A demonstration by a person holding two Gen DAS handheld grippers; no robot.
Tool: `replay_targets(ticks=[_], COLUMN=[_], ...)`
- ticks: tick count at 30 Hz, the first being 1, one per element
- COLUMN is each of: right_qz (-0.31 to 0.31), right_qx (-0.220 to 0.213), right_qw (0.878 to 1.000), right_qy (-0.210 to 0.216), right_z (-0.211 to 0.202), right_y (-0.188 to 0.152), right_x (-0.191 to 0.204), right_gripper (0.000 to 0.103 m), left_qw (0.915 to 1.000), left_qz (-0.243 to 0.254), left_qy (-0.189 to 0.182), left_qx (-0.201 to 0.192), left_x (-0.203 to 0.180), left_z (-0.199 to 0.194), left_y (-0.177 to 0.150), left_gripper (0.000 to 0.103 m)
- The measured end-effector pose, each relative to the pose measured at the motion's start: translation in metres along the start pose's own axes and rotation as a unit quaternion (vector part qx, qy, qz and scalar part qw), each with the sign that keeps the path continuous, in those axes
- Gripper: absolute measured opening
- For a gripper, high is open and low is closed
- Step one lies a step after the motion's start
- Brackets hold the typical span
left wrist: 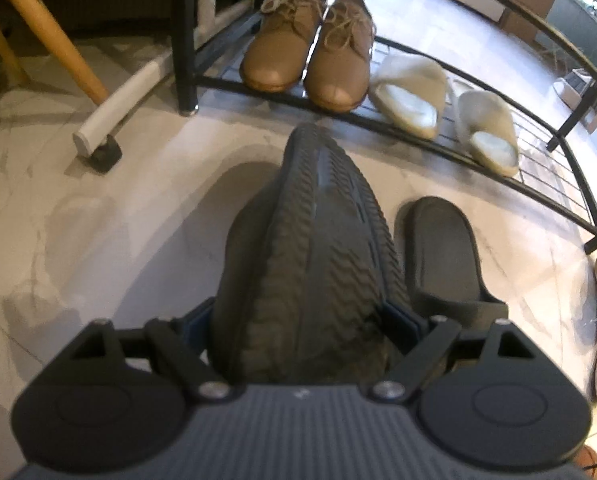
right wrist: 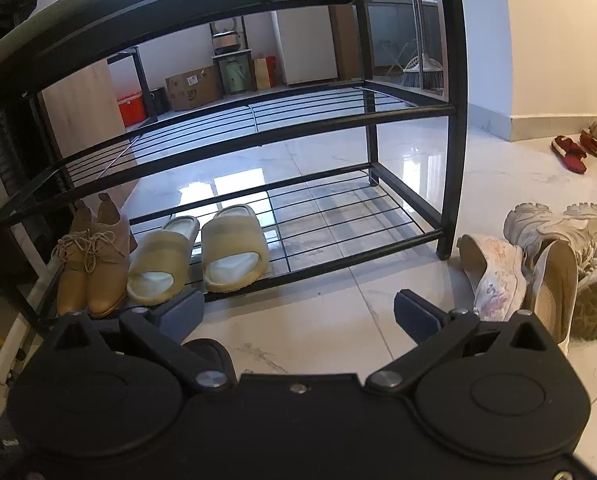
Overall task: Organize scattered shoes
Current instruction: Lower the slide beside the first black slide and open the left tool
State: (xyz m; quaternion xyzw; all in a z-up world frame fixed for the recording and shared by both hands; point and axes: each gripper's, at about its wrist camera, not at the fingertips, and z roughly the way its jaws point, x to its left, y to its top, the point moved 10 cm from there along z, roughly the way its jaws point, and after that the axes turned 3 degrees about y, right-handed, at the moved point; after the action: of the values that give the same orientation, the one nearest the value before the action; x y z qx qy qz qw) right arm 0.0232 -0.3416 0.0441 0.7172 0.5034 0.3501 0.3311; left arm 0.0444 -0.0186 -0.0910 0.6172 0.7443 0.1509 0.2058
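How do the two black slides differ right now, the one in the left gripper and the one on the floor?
The held slide is clamped in the left gripper, sole up, showing zigzag tread. The floor slide lies free beside it on the tiles, upright, smooth footbed showing. Both are black, toes toward the shoe rack.

We note the black metal wire shoe rack [right wrist: 452, 120] standing on the white marble-tile floor [right wrist: 318, 332]. On its bottom shelf, from left: the tan leather lace-up pair [right wrist: 90, 268], then the cream foam slide pair [right wrist: 202, 256]. The left claw [left wrist: 306, 316] holds a dark rubber slide [left wrist: 310, 248] sole-up before the rack; its mate [left wrist: 442, 248] lies just right. Right of the rack lies a heap of pale shoes [right wrist: 538, 264].
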Motion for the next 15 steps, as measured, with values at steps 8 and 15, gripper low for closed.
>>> replay_targets(ticks=[8, 15], right_qz=[0.001, 0.001], right_qx=[0.008, 0.013], right_qw=[1.0, 1.0], right_qy=[-0.001, 0.0], right_z=[0.003, 0.004], right_y=[-0.003, -0.005], right_x=[0.0, 0.0], right_gripper=[0.103, 0.103], left_qw=[0.9999, 0.9987], left_qz=[0.014, 0.038], left_qy=[0.007, 0.018], left_qx=[0.002, 0.029], left_x=[-0.003, -0.009], left_z=[0.004, 0.018], left_y=[-0.001, -0.01], left_gripper=[0.086, 0.086])
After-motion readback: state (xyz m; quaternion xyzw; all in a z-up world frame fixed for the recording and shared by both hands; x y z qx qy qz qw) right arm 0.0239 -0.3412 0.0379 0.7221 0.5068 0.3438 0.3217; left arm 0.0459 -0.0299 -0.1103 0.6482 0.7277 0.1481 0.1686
